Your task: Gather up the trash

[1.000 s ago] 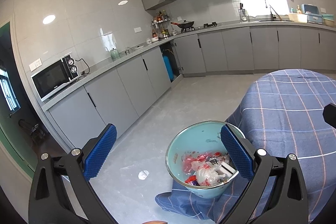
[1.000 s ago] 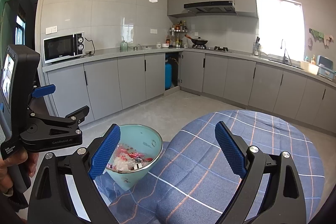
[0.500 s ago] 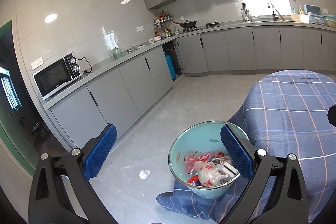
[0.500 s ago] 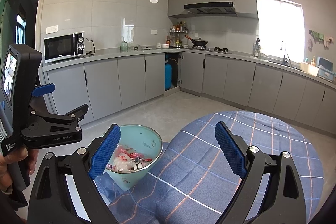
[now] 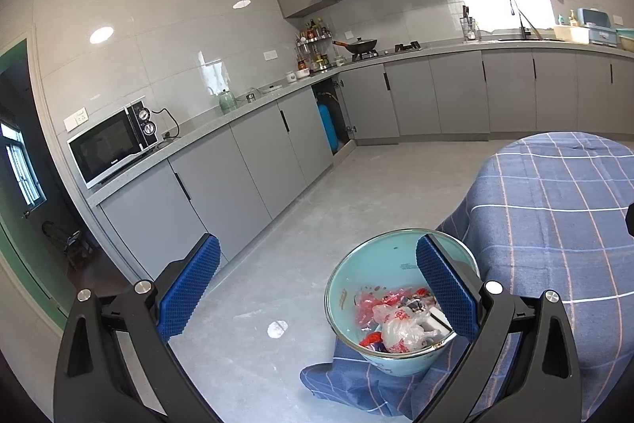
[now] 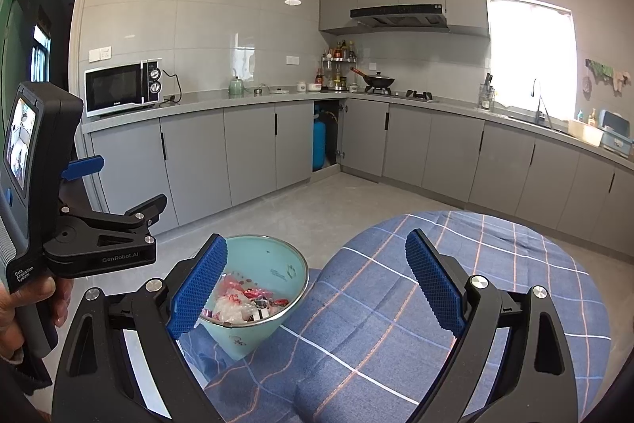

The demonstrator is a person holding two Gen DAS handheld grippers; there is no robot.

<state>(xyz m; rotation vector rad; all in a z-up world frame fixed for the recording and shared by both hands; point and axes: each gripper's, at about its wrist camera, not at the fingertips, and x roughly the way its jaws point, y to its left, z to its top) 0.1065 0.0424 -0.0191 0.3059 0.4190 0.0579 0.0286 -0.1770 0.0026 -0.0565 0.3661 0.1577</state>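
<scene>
— What are your two hands doing?

— My left hand-held gripper [image 5: 315, 290] has its blue pads spread wide, nothing between them. My right hand-held gripper [image 6: 319, 284] is just as wide apart and just as empty. Both hang in the air.

— And the trash?

— It sits in the pale green bin [image 5: 358, 274], low and ahead of my left hand-held gripper, with that gripper's right pad [image 5: 443, 288] overlapping the bin's rim in the view. Inside lie crumpled wrappers [image 5: 398, 320], red, pink and clear plastic. From the right wrist the same bin [image 6: 277, 268] shows behind that gripper's left pad [image 6: 198, 288], its wrappers [image 6: 241, 304] piled near the bottom.

— What does the bin stand on?

— A fold of the blue checked cloth [image 5: 554, 224] that hangs down to the floor. The cloth covers the round desk [image 6: 455, 284], which spreads out ahead of my right hand-held gripper and to the right of my left one.

— Anything further out?

— From the right wrist, my other hand [image 6: 23, 308] is seen at the left edge, wrapped round the handle of its device. Beyond lies bare grey floor [image 5: 356, 193], then grey cabinets [image 6: 257, 153] along the wall, with a microwave [image 6: 123, 86] on the worktop far to the left.
</scene>
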